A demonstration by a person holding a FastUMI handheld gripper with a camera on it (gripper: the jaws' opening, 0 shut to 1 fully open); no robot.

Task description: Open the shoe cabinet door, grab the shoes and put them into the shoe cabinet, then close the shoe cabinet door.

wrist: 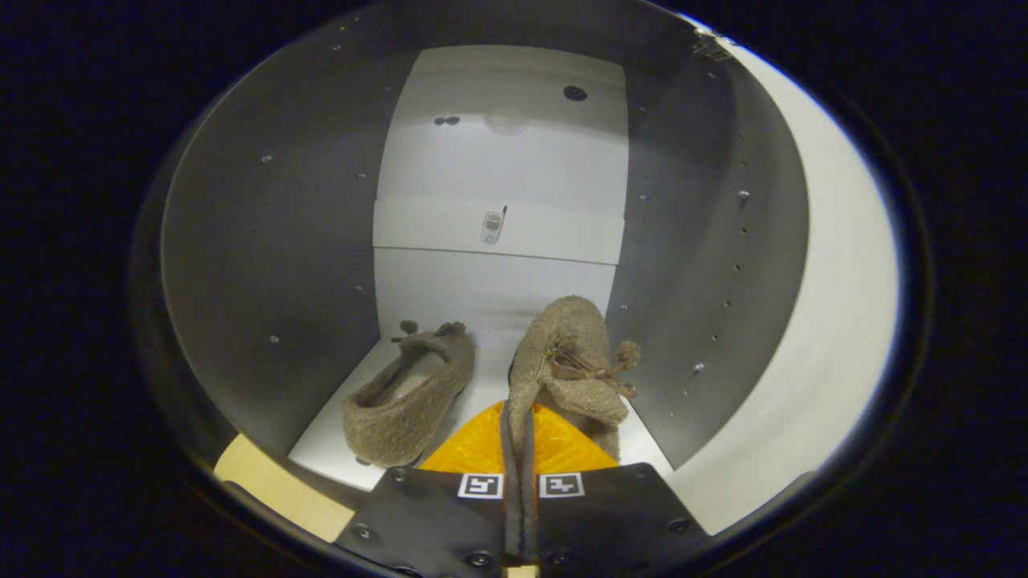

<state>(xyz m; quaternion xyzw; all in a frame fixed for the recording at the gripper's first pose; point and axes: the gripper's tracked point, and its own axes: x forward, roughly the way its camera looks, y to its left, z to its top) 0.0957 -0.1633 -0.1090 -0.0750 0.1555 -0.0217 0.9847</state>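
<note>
The gripper [519,449] has its fingers drawn close together, both pressing on the heel edge of the right shoe [570,361], a tan fuzzy slipper with a brown bow and pom-pom, held inside the shoe cabinet [273,241]. The left shoe [409,401] of the pair lies on the white shelf [329,441], just left of the held one, toe pointing to the far wall. Two small square markers sit on the gripper; no readable writing or brand shows.
</note>
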